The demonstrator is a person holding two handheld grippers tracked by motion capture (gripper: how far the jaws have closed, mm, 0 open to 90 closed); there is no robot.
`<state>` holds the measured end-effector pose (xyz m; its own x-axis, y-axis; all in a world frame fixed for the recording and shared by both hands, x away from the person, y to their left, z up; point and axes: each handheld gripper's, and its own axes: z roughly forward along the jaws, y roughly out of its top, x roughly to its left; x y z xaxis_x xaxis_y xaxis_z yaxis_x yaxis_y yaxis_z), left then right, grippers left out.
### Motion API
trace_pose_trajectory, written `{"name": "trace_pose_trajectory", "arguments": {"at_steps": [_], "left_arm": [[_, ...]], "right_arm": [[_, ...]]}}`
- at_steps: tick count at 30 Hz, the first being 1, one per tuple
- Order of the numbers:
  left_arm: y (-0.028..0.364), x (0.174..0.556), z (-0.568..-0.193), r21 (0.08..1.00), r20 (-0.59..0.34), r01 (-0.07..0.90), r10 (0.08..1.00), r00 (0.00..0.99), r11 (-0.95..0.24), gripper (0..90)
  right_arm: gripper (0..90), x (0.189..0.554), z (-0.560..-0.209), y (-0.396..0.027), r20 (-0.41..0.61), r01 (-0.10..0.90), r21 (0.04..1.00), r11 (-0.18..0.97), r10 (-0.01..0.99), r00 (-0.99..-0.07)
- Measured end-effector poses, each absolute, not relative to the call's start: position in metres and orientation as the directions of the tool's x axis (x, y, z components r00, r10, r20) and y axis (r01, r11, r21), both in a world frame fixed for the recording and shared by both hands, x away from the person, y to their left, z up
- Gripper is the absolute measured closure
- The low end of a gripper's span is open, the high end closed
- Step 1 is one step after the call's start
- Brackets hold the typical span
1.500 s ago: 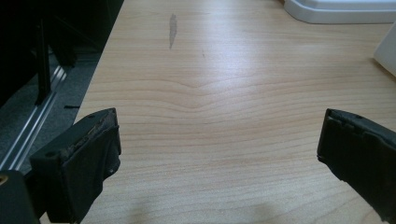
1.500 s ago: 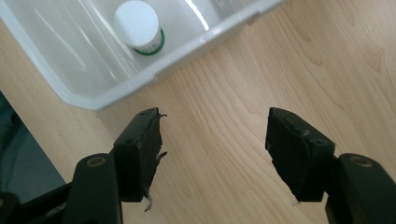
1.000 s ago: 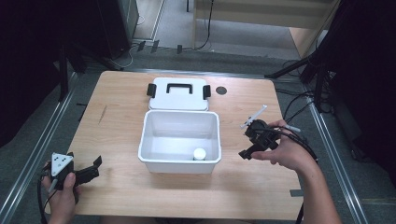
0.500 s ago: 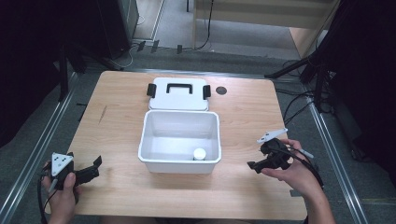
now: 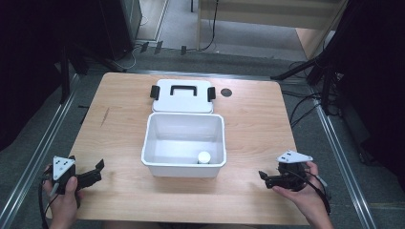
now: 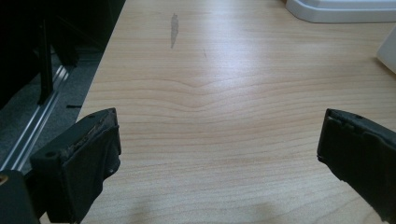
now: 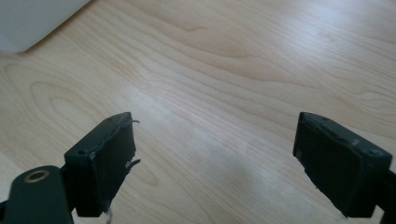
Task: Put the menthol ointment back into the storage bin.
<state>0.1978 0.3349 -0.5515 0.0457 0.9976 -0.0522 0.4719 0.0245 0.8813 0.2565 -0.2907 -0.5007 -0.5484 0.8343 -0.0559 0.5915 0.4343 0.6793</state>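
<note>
1. A white plastic bin (image 5: 184, 143) stands open in the middle of the wooden bench (image 5: 253, 119), its mouth facing up so that things can be dropped straight in.
2. A small white round container (image 5: 204, 157) sits on the bin's floor, near the front wall and toward the right corner. That looks like where a drop from the right side would leave it.
3. The bin's white lid (image 5: 182, 95), with a black handle and black side latches, lies flat on the bench just behind the bin. Parked there, it leaves the opening free and stays within reach for closing.
4. The right tongs (image 5: 265, 179) rest low over the bench, to the right of the bin and well apart from it. Their jaws have just been opening, and the right gripper view shows bare wood between the pads (image 7: 109, 161), so they carry nothing.
5. The left tongs (image 5: 95, 171) sit near the front left corner of the bench, also wide open. The left gripper view shows only wood grain between their jaws, with a corner of the bin (image 6: 387, 51) at the right edge.
6. Both hands sit back from the bin, which suggests a pause between steps. The likely remaining work is fitting the lid, and that would call for both tongs to come in around it.
7. A dark round mark (image 5: 226, 92) lies on the bench just right of the lid; what it is cannot be told.
</note>
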Motion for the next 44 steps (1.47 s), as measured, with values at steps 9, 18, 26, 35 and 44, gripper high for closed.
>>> {"name": "trace_pose_trajectory", "arguments": {"at_steps": [9, 18, 26, 35, 44], "left_arm": [[0.335, 0.198, -0.551, 0.880, -0.048, 0.474, 0.998, 0.049, 0.020, 0.1], [0.334, 0.198, -0.551, 0.880, -0.046, 0.474, 0.998, 0.048, 0.018, 0.1], [0.334, 0.198, -0.551, 0.880, -0.041, 0.474, 0.998, 0.049, 0.013, 0.1], [0.334, 0.197, -0.551, 0.881, -0.043, 0.472, 0.998, 0.049, 0.015, 0.1], [0.334, 0.198, -0.551, 0.880, -0.040, 0.474, 0.998, 0.049, 0.012, 0.1]], "right_arm": [[1.9, 0.236, -0.514, -0.318, -0.022, 0.586, 0.752, 0.303, 0.899, -0.437], [0.4, 0.226, -0.531, -0.342, 0.062, 0.585, 0.797, 0.152, 0.942, -0.330], [0.9, 0.223, -0.545, -0.351, 0.113, 0.576, 0.815, 0.065, 0.957, -0.268], [5.0, 0.218, -0.548, -0.354, 0.137, 0.560, 0.828, 0.028, 0.958, -0.251], [10.7, 0.219, -0.548, -0.355, 0.154, 0.569, 0.822, 0.024, 0.953, -0.263]]}}
